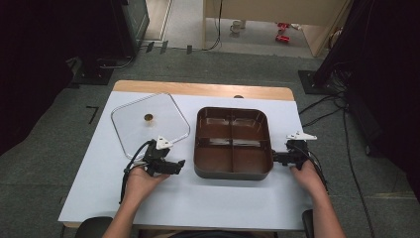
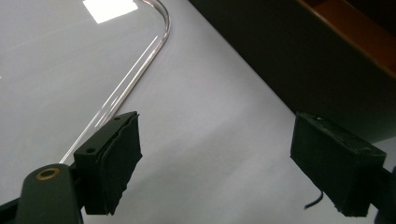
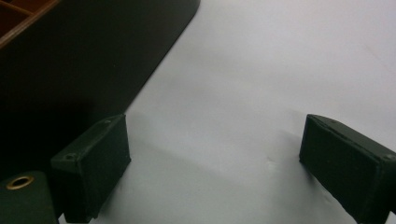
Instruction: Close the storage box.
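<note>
Where the brown tray [image 1: 233, 171] sits mid-table, its clear lid [image 1: 149, 123] lies apart at its left; the left gripper [image 1: 179, 164] and right gripper [image 1: 275, 158] flank it, jaws wide, empty; no writing readable.

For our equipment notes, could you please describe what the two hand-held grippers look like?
Both are black. The left hand-held gripper and the right hand-held gripper each carry a pale grey three-cornered plate on top and trail a black cable. Their jaws end in blocky black pads. The forearms are bare, with no sleeves.
</note>
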A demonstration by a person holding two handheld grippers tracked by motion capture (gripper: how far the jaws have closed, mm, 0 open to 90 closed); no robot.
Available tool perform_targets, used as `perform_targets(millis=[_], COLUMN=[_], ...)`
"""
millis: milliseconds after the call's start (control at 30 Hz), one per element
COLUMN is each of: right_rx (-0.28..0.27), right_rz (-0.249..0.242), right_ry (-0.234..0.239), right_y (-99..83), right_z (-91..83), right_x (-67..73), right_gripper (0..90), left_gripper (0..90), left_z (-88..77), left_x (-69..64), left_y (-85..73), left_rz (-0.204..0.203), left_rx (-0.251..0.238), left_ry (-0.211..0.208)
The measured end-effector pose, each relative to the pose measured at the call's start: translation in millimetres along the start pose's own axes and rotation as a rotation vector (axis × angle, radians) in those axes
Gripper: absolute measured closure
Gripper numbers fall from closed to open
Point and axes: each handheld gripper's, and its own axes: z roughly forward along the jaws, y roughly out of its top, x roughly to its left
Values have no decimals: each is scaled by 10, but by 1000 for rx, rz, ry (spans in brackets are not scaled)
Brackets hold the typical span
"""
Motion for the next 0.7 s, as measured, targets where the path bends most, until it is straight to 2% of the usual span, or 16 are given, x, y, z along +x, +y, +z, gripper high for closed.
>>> perform_targets(millis=[67,167,233,333,433,467,567,700], right_rx=[0,0,0,0,0,0,0,1], right_rz=[0,0,1,1,1,0,0,0], right_ry=[0,0,0,0,0,0,0,0], right_y=[0,0,0,0,0,0,0,0], right_z=[0,0,0,0,0,0,0,0], right_x=[0,0,0,0,0,0,0,0], right_gripper=[80,80,80,80,80,80,80,80], left_gripper=[163,163,184,242,248,249,261,261], left_z=[-17,-18,-11,-15,-12,-6,-6,10], left_x=[17,46,71,104,157,205,262,439], left_y=[29,61,77,100,139,163,185,252], left_rz=[0,14,21,16,30,30,28,-5], left_rx=[-9,-15,-15,-25,-31,-28,-32,-36], left_ry=[-8,20,20,4,-3,-17,-13,4])
